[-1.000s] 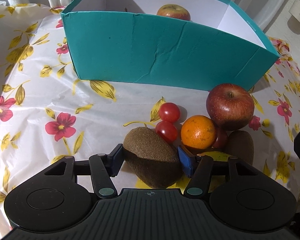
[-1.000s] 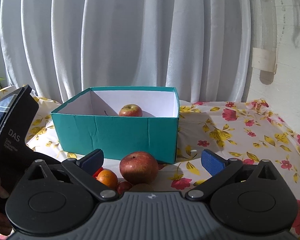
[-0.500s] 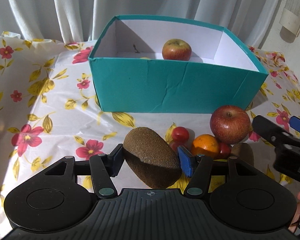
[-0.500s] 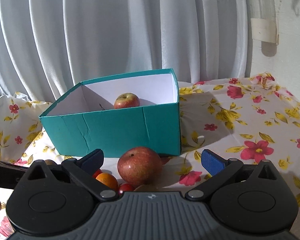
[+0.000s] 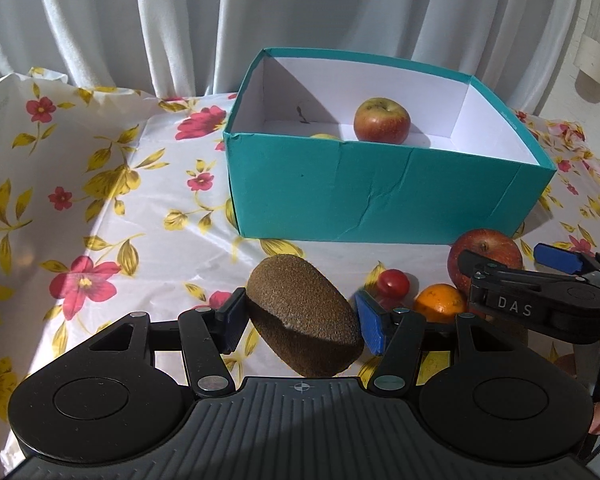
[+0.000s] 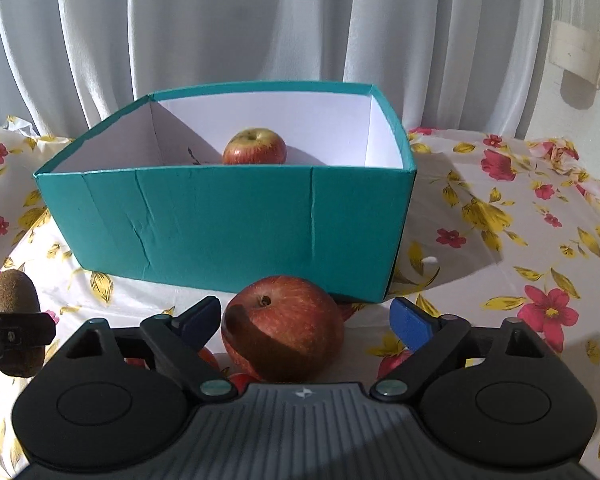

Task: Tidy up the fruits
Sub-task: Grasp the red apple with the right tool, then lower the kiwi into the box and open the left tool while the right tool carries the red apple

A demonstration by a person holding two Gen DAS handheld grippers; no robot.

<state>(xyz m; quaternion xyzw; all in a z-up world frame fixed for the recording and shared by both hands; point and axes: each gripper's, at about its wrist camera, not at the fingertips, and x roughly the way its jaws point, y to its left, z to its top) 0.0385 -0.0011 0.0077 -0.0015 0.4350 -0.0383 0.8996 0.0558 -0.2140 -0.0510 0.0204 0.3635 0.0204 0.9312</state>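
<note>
My left hand-held gripper (image 5: pixel 298 326) has lifted the kiwi (image 5: pixel 303 315), clenched between its pads, off the desk (image 5: pixel 100 208) before the teal box (image 5: pixel 380 200). My right hand-held gripper (image 6: pixel 306 322) has swung in, jaws narrowing around the red apple (image 6: pixel 283 328) without touching.

Left gripper (image 5: pixel 300 316): matte black ribbed housing, two round discs, linkage arms with silver rivets, blue pads on fingers (image 5: pixel 370 326). Right gripper (image 6: pixel 306 320): same black build, small emblem on housing, blue pads; white "DAS" lettering and white label on side in left view.
</note>
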